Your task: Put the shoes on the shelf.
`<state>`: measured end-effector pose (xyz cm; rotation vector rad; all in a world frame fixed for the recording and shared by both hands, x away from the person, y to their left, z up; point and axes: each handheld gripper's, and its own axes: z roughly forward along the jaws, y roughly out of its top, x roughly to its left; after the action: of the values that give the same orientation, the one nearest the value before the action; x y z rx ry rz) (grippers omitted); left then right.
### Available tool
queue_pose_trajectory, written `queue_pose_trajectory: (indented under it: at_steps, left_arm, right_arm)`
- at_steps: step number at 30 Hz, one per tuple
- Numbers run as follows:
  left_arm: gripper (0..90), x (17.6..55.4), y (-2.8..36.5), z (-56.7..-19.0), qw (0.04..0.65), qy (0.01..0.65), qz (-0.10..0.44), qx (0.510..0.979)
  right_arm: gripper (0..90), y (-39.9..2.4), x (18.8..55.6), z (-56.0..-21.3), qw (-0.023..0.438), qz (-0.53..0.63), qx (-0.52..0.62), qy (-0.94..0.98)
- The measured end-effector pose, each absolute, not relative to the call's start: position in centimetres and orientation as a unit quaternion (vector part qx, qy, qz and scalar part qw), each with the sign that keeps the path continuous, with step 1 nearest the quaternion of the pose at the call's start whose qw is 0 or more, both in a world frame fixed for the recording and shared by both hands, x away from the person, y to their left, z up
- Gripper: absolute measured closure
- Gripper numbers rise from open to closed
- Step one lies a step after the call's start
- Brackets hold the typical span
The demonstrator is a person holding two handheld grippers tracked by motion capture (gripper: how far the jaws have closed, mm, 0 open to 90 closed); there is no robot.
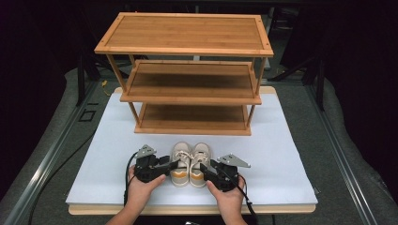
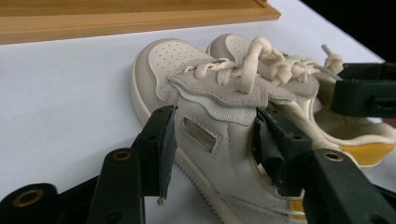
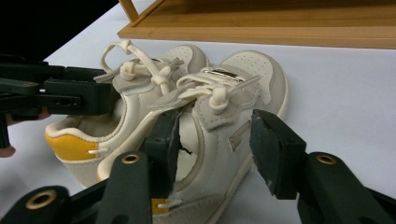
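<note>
A pair of small cream sneakers with yellow heels stands side by side at the front middle of the white board (image 1: 281, 154), toes toward the rack. My left gripper (image 1: 174, 163) is open; its jaws straddle the outer side wall of the left shoe (image 2: 205, 140), one jaw outside it and one at the shoe's opening. My right gripper (image 1: 203, 167) is open too. One of its jaws sits inside the right shoe (image 3: 219, 135), while the other stands off the outer side with a visible gap. Both shoes rest flat on the board.
A three-tier bamboo shoe rack (image 1: 187, 70) stands just beyond the shoes, all its shelves bare. The lowest shelf (image 1: 192, 117) is nearest. Grey carpet and metal rails flank the board, and the surroundings are dark.
</note>
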<state>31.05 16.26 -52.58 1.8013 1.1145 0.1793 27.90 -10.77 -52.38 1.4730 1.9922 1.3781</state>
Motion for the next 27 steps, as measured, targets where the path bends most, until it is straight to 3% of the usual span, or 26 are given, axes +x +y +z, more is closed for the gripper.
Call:
queue_pose_trajectory:
  at_steps: [7,12,20,27]
  left_arm:
    - [47.7,30.5,16.2,-52.8,0.499,0.474,0.078,0.721]
    - [48.7,30.2,15.9,-53.9,0.523,0.481,0.080,0.699]
    - [46.9,30.1,16.0,-55.1,0.554,0.488,0.073,0.671]
    - [48.3,29.9,15.4,-55.0,0.545,0.489,0.092,0.675]
  right_arm:
    - [50.1,-10.6,27.7,-52.6,0.159,0.492,0.519,0.681]
    - [50.1,-10.2,27.8,-53.4,0.188,0.491,0.517,0.675]
    - [49.4,-10.4,28.0,-54.5,0.168,0.510,0.529,0.657]
    - [50.3,-10.3,28.0,-54.8,0.160,0.521,0.538,0.643]
